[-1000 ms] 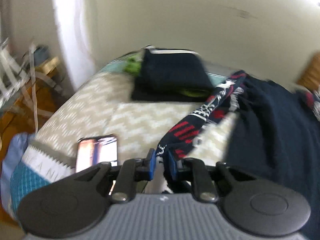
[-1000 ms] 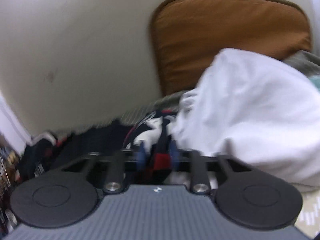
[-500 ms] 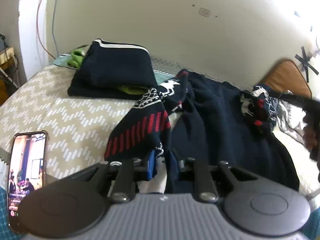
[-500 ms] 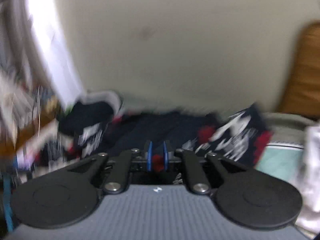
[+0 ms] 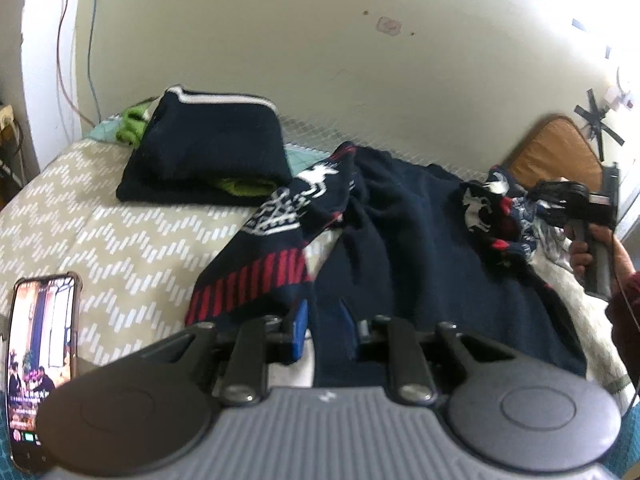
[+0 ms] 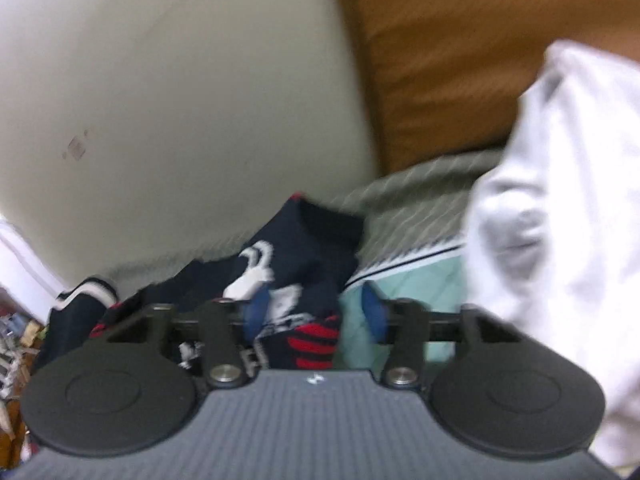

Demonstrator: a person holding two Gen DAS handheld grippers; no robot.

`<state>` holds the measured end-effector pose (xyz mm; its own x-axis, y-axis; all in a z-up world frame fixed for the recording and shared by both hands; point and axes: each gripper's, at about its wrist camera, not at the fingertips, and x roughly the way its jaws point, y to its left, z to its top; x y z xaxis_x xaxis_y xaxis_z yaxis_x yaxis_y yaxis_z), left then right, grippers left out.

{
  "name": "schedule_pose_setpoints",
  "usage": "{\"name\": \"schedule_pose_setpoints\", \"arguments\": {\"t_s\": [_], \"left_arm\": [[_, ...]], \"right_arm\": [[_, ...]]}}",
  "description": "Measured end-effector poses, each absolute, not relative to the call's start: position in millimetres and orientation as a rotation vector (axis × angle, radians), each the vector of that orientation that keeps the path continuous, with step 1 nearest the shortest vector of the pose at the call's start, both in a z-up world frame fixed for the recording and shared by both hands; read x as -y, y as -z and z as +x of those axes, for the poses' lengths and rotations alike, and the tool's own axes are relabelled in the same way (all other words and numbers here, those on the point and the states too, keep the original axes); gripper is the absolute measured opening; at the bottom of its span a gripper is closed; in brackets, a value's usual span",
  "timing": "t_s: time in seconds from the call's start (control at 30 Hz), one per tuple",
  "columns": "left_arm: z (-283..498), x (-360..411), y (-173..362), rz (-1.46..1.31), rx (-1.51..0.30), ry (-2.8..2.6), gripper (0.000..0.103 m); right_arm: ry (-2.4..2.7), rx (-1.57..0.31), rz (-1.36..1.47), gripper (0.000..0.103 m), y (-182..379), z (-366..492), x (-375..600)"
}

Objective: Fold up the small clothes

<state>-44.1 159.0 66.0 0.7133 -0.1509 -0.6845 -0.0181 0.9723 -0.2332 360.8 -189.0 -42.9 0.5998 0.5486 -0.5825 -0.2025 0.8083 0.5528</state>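
A navy knit sweater [image 5: 420,240] with red stripes and white reindeer patterns lies spread on the bed. My left gripper [image 5: 323,332] is shut on its near hem, with dark cloth pinched between the blue pads. The far patterned sleeve [image 5: 488,208] lies bunched by my right gripper [image 5: 560,196], which a hand holds. In the right wrist view that sleeve [image 6: 304,256] lies between the pads of the right gripper [image 6: 314,316]. The jaws are closing but still stand apart, with only the left pad against the cloth.
A folded navy garment [image 5: 212,156] over green cloth sits at the back left of the patterned bedspread [image 5: 100,216]. A lit phone [image 5: 40,344] lies at the near left. A brown pillow [image 6: 460,60] and a white cloth heap [image 6: 560,208] are on the right, against the wall.
The left view swung right and then held still, keeping its hold on the hem. The right view swept left and back to the pillow; its pads now stand wider apart.
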Motion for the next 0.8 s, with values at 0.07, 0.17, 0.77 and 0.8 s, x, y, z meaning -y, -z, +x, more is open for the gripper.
{"name": "schedule_pose_setpoints", "arguments": {"t_s": [0.07,0.17,0.77,0.8], "left_arm": [[-45,-154,-73,-0.225,-0.755,0.100,0.015],[-43,-141,-80,-0.202,-0.736,0.148,0.011],[-50,-150,-62,-0.106,-0.819,0.107,0.016],[-56,-152,-58,-0.097,-0.838,0.110,0.016]], "right_arm": [[-0.429,-0.772,0.446,0.008,25,356,188],[-0.380,-0.539,0.499,0.008,-29,321,227],[-0.050,-0.507,0.521,0.051,-12,169,352],[-0.159,-0.540,0.501,0.051,-9,158,342]]}}
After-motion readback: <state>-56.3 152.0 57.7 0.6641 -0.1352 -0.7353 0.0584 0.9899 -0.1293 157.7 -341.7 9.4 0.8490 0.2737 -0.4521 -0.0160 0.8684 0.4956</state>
